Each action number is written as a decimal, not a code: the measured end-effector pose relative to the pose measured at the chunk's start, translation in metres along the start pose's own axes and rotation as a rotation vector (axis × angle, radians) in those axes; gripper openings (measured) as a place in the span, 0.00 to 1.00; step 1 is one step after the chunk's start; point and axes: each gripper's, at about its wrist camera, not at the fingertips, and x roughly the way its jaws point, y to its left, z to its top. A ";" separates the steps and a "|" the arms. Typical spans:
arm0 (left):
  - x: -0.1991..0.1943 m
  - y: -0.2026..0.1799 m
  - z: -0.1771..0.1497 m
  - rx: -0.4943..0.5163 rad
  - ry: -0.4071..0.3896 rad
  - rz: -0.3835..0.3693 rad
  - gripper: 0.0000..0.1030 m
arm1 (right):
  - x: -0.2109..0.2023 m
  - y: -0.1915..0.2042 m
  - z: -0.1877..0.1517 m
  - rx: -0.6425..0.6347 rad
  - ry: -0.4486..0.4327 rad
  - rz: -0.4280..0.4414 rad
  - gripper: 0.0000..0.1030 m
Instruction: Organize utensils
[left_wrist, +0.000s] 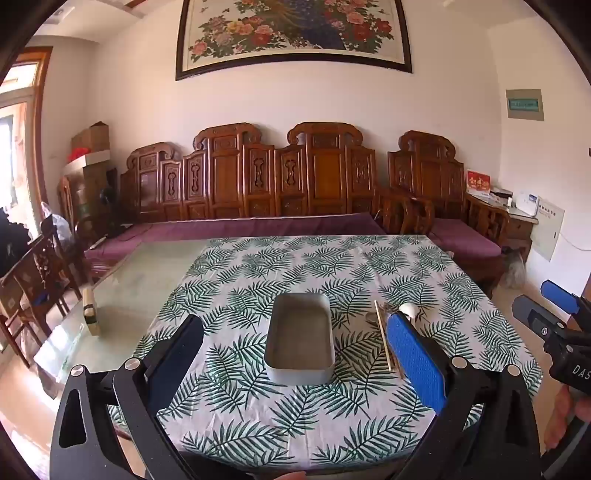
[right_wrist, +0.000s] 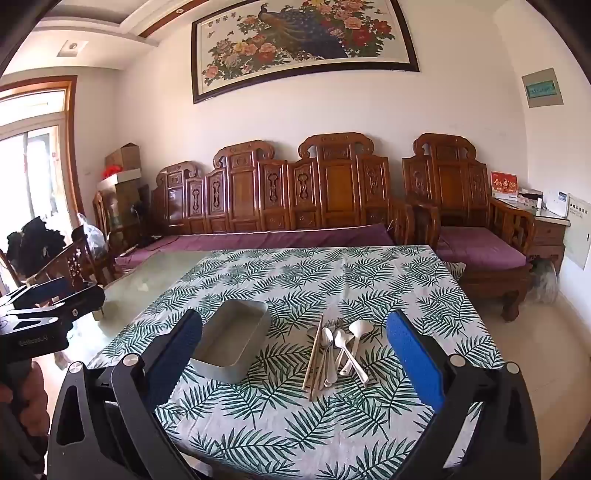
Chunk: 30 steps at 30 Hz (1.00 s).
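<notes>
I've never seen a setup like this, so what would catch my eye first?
Probably the empty grey rectangular metal tin on the green fern-print tablecloth. Just to its right lies a loose pile of metal spoons and wooden chopsticks. Behind the table, a carved dark-wood sofa with purple cushions lines the wall.

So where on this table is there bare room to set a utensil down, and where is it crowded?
Free: the leaf-print tablecloth beyond the empty grey rectangular metal tin, the near cloth in front of the open right gripper, and the bare glass tabletop left of the cloth. Crowded: right of the tin, where wooden chopsticks and metal spoons lie piled together.
</notes>
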 end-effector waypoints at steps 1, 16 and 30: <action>0.000 0.000 0.000 0.001 0.001 -0.001 0.94 | 0.000 0.000 0.000 0.002 -0.001 0.001 0.97; 0.000 -0.002 0.000 0.000 -0.002 -0.003 0.94 | -0.001 0.000 0.002 0.001 0.005 0.001 0.97; -0.002 -0.006 -0.003 -0.001 0.000 -0.003 0.94 | -0.001 0.000 0.001 0.000 0.007 0.002 0.97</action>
